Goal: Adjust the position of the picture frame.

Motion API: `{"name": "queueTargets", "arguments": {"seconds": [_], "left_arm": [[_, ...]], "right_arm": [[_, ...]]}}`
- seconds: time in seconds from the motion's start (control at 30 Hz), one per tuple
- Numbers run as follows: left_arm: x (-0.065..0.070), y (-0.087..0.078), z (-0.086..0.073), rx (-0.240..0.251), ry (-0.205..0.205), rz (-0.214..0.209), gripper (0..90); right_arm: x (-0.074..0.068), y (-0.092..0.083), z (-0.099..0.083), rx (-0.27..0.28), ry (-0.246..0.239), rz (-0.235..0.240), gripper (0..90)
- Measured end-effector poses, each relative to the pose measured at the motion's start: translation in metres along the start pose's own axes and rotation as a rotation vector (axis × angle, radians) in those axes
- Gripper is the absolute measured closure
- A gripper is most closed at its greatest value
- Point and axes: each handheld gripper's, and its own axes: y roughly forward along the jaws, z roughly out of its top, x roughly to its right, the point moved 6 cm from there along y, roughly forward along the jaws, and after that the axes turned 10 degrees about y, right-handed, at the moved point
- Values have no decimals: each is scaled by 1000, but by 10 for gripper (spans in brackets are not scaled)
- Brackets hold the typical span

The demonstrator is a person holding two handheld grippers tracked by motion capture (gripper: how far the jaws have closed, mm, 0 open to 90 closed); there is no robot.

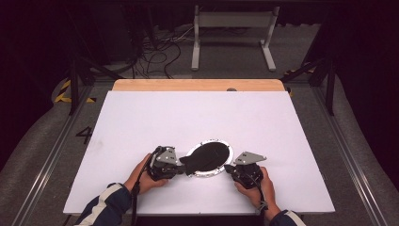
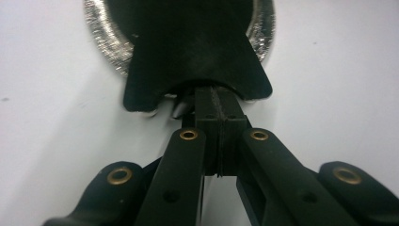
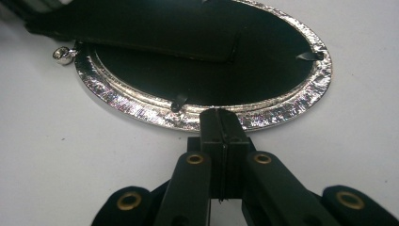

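An oval picture frame (image 1: 209, 157) with a silver rim (image 3: 141, 110) lies face down on the white table (image 1: 141, 117). Its black back carries a flared black stand flap (image 2: 197, 61) that points left. My left gripper (image 1: 181, 165) is shut, and its tips (image 2: 217, 92) meet the notch at the flap's wide end; I cannot tell whether they pinch anything. At the frame's right side my right gripper (image 1: 229, 166) is shut, its tips (image 3: 221, 113) touching the rim's near edge. A small silver hanging loop (image 3: 63, 55) sticks out from the rim.
A hand holds each gripper near the table's front edge. A wooden strip (image 1: 197, 84) runs along the far edge. Beyond it on the floor are a white metal stand (image 1: 233, 21) and loose cables (image 1: 155, 52).
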Motion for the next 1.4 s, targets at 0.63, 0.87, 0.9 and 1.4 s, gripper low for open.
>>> {"name": "queueTargets", "arguments": {"seconds": [0.63, 0.87, 0.9, 1.4], "left_arm": [[-25, -40, -2, 99, -48, 130, 878], [-48, -17, -3, 34, -63, 164, 862], [-50, -15, -4, 25, -65, 163, 862], [-37, -8, -11, 10, -98, 80, 900]], "right_arm": [[0, 3, 3, 2, 2, -9, 900], [-13, 5, 2, -1, -26, -2, 900], [-15, 7, 3, 3, -26, -5, 900], [-9, 17, 15, -2, -36, -45, 900]]}}
